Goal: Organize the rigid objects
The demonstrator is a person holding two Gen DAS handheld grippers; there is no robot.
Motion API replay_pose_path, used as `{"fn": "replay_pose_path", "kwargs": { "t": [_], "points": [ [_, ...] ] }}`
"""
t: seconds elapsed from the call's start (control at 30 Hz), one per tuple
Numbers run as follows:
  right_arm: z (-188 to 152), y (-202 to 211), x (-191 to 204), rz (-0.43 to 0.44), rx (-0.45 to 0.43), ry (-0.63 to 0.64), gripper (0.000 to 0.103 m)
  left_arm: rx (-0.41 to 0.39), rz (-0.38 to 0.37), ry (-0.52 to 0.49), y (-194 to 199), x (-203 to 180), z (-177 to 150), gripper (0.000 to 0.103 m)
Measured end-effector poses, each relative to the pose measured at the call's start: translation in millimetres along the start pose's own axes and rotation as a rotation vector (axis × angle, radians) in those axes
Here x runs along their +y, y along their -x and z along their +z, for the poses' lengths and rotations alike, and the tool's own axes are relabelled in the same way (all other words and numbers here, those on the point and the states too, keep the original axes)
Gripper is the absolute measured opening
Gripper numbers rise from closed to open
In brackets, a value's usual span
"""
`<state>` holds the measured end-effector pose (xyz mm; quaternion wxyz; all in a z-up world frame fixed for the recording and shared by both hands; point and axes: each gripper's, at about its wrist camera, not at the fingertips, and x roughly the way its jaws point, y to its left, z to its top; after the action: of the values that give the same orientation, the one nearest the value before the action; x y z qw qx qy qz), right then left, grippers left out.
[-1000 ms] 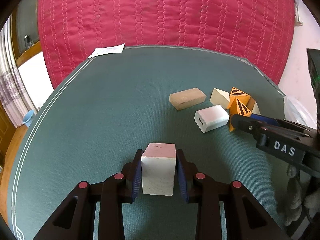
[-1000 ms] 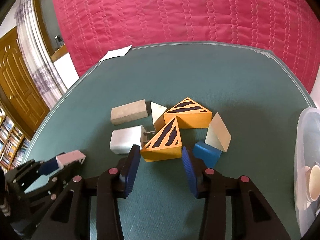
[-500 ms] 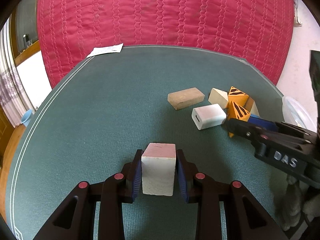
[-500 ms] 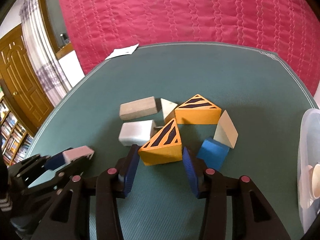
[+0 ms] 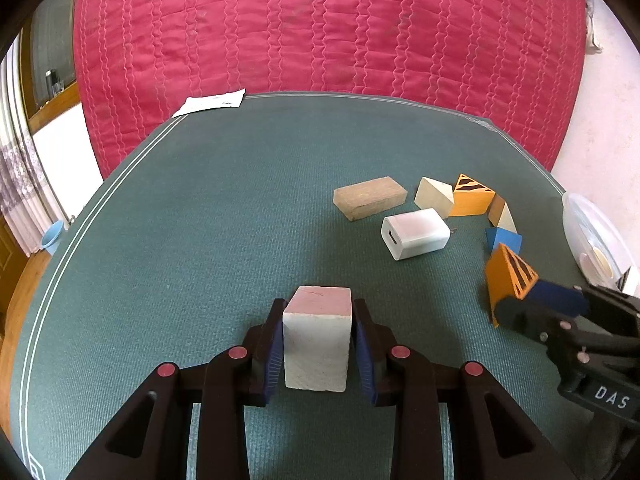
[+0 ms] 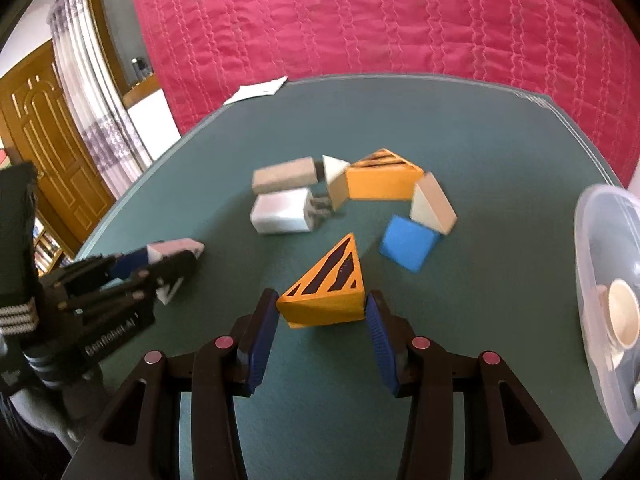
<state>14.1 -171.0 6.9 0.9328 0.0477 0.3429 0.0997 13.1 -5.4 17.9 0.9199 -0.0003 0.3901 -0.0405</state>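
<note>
Since one second ago the right claw (image 6: 322, 322) has pulled the striped orange wedge (image 6: 324, 290) away from the group of blocks, so it now sits apart from them, nearer to the camera, with the blue pads closed on its two sides. One more striped orange wedge (image 6: 382, 178) remains in the group, so there are two of this kind. Near it I count two plain pale wedges (image 6: 432, 206), one blue block (image 6: 406, 242), one flat tan block (image 5: 370, 197) and one white charger plug (image 5: 416, 233) with metal pins. The left claw (image 5: 318, 346) has not changed place; it is closed tightly on a white cube (image 5: 317, 340) with a pinkish top, which stands on the green desk (image 5: 200, 220) mat well left of the group. On the body of the right claw, seen from the left wrist view, the letters "DAS" can be read; on the left claw, seen from the right wrist view, white writing looks like "GenRobot.AI", but it is blurred. One white paper (image 5: 210, 102) with small print that I cannot read lies at the far edge of the desk, beside the red quilt (image 5: 320, 28). One clear plastic container (image 6: 604, 300) stands at the right edge, and a pale round thing is inside it
</note>
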Motion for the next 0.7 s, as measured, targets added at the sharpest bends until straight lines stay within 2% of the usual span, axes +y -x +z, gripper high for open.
{"fn": "replay_pose_path", "kwargs": {
  "t": [0.13, 0.4, 0.53, 0.6, 0.63, 0.7],
  "points": [
    [-1, -1, -7, -0.013, 0.001, -0.025, 0.054, -0.003, 0.000, -0.002, 0, 0, 0, 0.034],
    [2, -1, -1, -0.013, -0.018, -0.027, 0.055, -0.002, 0.000, -0.004, 1, -1, 0, 0.034],
    [5, -11, 6, -0.041, -0.008, 0.007, 0.055, -0.006, -0.001, -0.011, 2, -2, -1, 0.034],
    [4, -16, 9, -0.088, 0.005, 0.031, 0.051, -0.006, -0.001, -0.011, 1, -2, -1, 0.034],
    [3, -16, 10, -0.104, -0.002, 0.045, 0.044, -0.005, -0.001, -0.010, 1, -2, -1, 0.034],
    [1, -13, 12, -0.102, -0.007, 0.052, 0.044, -0.006, -0.001, -0.012, 1, -2, -1, 0.034]
  ]
}}
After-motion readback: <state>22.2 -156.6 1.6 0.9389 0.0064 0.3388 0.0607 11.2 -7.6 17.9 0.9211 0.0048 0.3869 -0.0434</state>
